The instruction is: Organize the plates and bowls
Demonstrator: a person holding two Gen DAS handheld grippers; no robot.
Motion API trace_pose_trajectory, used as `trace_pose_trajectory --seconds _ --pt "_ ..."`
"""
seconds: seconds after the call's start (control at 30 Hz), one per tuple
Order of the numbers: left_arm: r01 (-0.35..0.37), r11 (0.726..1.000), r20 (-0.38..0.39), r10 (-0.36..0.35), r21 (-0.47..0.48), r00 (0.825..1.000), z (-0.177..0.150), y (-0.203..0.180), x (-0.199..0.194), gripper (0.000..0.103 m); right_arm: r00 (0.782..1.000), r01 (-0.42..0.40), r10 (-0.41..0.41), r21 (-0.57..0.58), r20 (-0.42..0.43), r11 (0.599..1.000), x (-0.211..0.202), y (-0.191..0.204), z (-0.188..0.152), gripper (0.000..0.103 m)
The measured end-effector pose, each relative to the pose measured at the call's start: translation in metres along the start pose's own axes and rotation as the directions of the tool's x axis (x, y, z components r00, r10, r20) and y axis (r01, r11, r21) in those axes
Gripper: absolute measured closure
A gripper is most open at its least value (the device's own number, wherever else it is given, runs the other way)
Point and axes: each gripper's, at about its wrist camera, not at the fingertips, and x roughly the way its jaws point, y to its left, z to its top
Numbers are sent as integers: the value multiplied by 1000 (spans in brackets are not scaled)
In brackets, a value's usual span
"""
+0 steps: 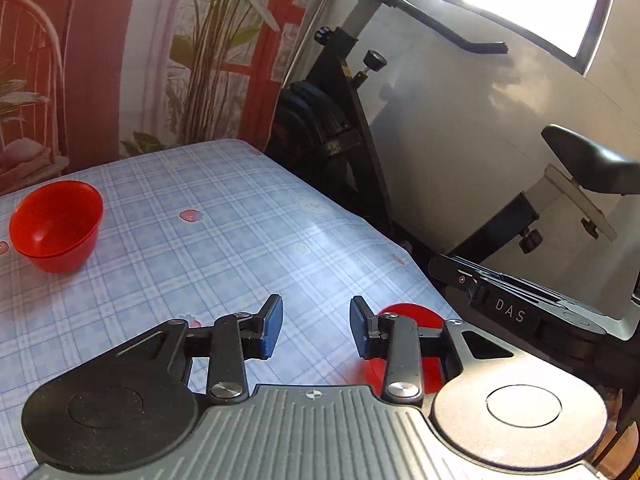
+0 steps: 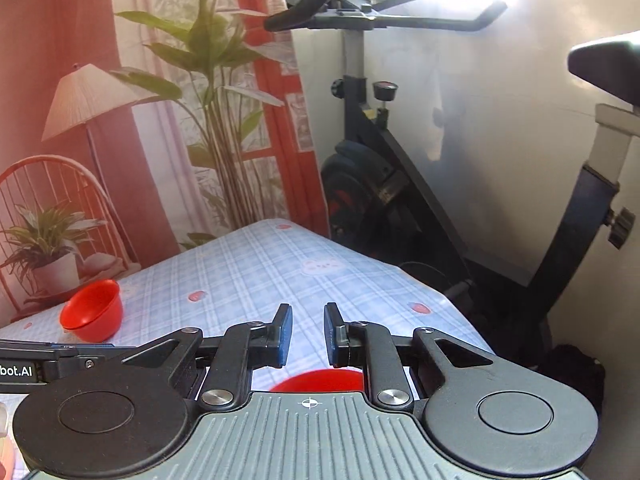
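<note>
Hovering over a table [image 1: 208, 216] covered in a pale blue plaid cloth, the left gripper [image 1: 316, 326] has its jaws moderately apart with nothing between the blue pads; only cloth shows through the gap. A red bowl [image 1: 56, 226], which looks like two bowls nested one in the other, stands upright on the cloth far off to the left of that gripper, near the table's back edge. A flat red plate [image 1: 414, 312] lies on the cloth near the right edge of the table, partly hidden behind the left gripper's right finger linkage. Just past the plate, the dark body of the other gripper juts in from the right of the left wrist view.

In the right wrist view, the right gripper [image 2: 308, 330] shows a narrow gap between its pads, and they grip nothing; bare cloth shows in the slot. The red plate [image 2: 320, 380] peeks out just below its fingertips, mostly covered by the gripper's grey body. The red bowl [image 2: 93, 315] sits well to the left, at the far side of the table [image 2: 320, 280].

Behind the table stands an exercise bike [image 2: 384, 152] against a white wall, and a printed backdrop [image 2: 120, 112] with a plant and lamp hangs on the left.
</note>
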Motion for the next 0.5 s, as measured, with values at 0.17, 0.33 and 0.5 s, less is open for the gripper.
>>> trace_pose_trajectory --seconds 0.17,0.33,0.5 --pt "37 998 -57 -35 42 998 -14 -19 28 65 998 66 -65 21 -25 998 -3 -27 -21 85" --pt "52 997 -107 -45 58 993 -24 -26 46 65 995 77 -73 63 -68 995 -3 -42 -38 85" --pt "52 997 -136 -44 62 990 -33 -30 57 65 993 64 -54 89 -103 994 0 -45 -50 85"
